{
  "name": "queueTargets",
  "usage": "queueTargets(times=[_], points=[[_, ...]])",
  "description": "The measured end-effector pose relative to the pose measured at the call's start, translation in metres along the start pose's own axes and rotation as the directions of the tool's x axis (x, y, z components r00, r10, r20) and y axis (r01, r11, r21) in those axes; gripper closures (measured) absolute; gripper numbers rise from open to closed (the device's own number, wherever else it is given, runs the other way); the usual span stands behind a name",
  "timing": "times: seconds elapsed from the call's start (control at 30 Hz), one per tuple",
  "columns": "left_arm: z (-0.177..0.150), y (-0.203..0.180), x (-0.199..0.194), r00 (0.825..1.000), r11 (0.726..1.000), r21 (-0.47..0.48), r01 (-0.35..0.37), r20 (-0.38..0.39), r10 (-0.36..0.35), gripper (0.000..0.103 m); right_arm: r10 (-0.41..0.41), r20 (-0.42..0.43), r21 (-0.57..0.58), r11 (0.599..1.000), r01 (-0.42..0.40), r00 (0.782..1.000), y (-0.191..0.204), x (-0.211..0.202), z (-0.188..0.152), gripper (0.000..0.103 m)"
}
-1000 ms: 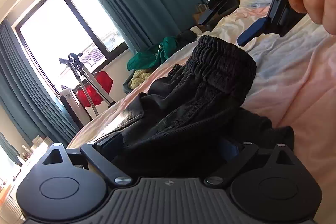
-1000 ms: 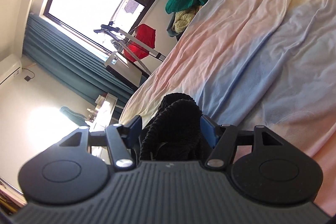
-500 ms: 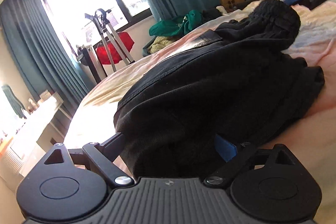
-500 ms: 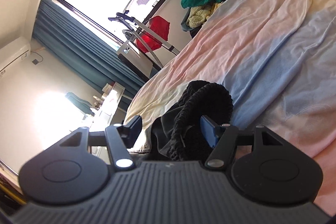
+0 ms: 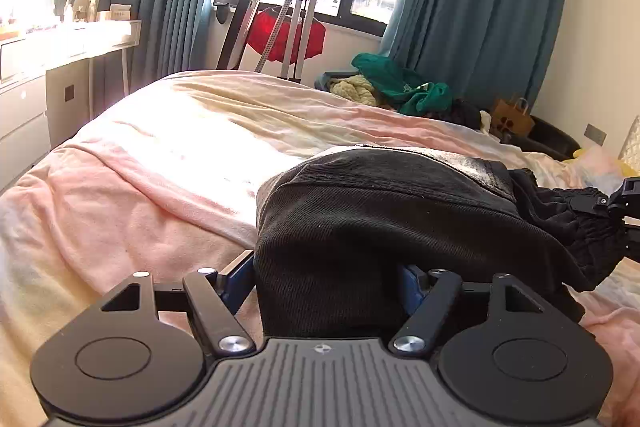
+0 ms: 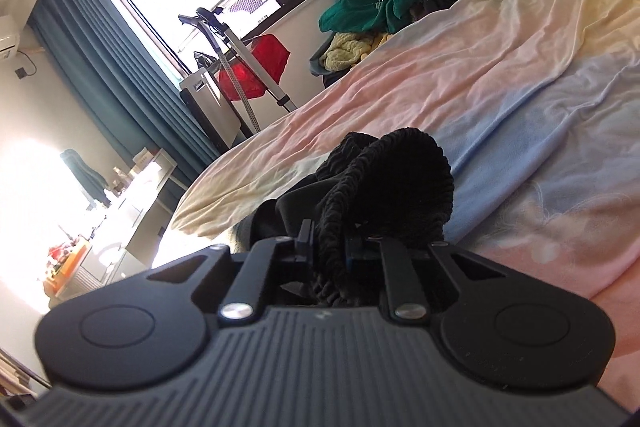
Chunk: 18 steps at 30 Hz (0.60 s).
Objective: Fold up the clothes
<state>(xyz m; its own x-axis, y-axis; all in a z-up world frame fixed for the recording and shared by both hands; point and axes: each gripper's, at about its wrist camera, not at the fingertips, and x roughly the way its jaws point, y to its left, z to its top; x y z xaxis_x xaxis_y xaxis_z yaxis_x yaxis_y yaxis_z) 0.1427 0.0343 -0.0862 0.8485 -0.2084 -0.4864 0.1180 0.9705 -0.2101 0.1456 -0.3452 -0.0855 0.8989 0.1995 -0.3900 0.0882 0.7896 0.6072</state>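
A pair of black shorts (image 5: 384,227) lies bunched on the pastel bed sheet (image 5: 160,155). My left gripper (image 5: 326,277) has its jaws wide apart with the fabric filling the gap between them. My right gripper (image 6: 327,247) is shut on the ribbed elastic waistband (image 6: 400,179) of the shorts. The right gripper also shows at the right edge of the left wrist view (image 5: 624,199), at the waistband end.
A pile of green and yellow clothes (image 5: 392,87) lies past the far side of the bed. A stand with a red bag (image 5: 292,31) is by the window. A white dresser (image 5: 48,67) stands at the left. A paper bag (image 5: 512,115) sits far right.
My right gripper has closed on the waistband; it was wide open before. My left gripper has swung level and lower, and the shorts now lie flatter on the bed.
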Motion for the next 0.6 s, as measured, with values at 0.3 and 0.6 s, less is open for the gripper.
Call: queueTargets(times=[0.3, 0.6], points=[[0.005, 0.019, -0.026, 1.000, 0.996, -0.093, -0.004, 0.025, 0.006, 0.046, -0.015, 0.116, 0.044, 0.999, 0.010, 0.993, -0.010, -0.029, 0.013, 0.089], [0.001, 0.016, -0.025, 0.999, 0.996, -0.083, -0.030, 0.025, 0.032, 0.042, -0.101, -0.024, 0.153, 0.983, 0.103, 0.995, -0.040, -0.002, -0.005, 0.086]])
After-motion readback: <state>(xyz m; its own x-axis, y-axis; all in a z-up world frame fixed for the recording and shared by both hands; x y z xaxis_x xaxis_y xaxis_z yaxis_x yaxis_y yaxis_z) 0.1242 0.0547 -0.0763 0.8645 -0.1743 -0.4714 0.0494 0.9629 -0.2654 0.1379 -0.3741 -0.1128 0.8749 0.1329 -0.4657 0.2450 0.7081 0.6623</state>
